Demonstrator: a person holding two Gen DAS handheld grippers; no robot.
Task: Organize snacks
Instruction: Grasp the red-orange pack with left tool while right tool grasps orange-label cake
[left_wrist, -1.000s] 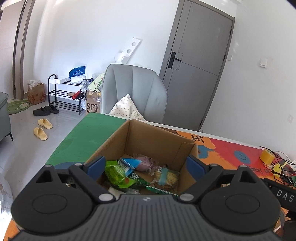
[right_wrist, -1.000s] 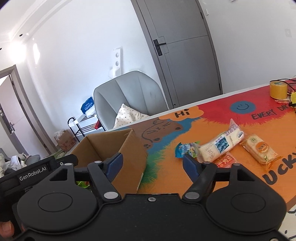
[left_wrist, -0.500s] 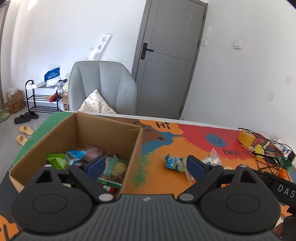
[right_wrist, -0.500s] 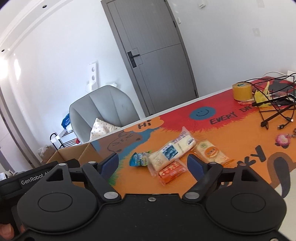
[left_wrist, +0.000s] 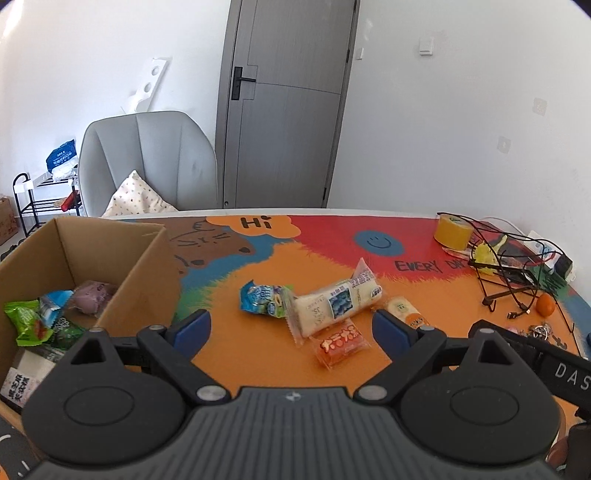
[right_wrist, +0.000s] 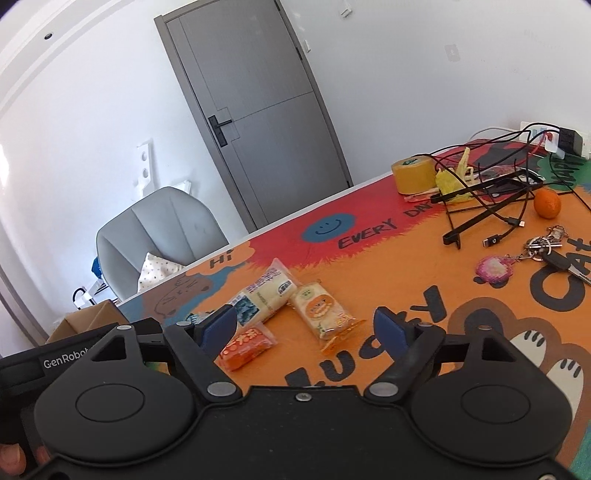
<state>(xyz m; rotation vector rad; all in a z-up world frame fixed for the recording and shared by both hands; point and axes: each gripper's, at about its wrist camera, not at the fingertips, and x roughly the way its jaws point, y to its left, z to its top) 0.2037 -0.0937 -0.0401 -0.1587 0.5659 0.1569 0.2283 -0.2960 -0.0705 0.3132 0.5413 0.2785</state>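
Four loose snacks lie on the orange part of the table mat: a blue-green packet, a long white packet, an orange-red packet and a yellow cracker packet. My left gripper hovers open just short of them, nothing between its blue pads. At the left stands the cardboard box with several snacks inside, among them a green packet. My right gripper is open and empty, above the cracker packet, with the white packet and the orange-red packet by its left finger.
A yellow tape roll, tangled black cables, an orange fruit and keys crowd the table's right end. A grey chair with a cushion stands behind the table, a grey door beyond it.
Both grippers have swung right, from over the cardboard box to the loose snacks on the mat. The right jaws have widened a little. Nothing was picked up.
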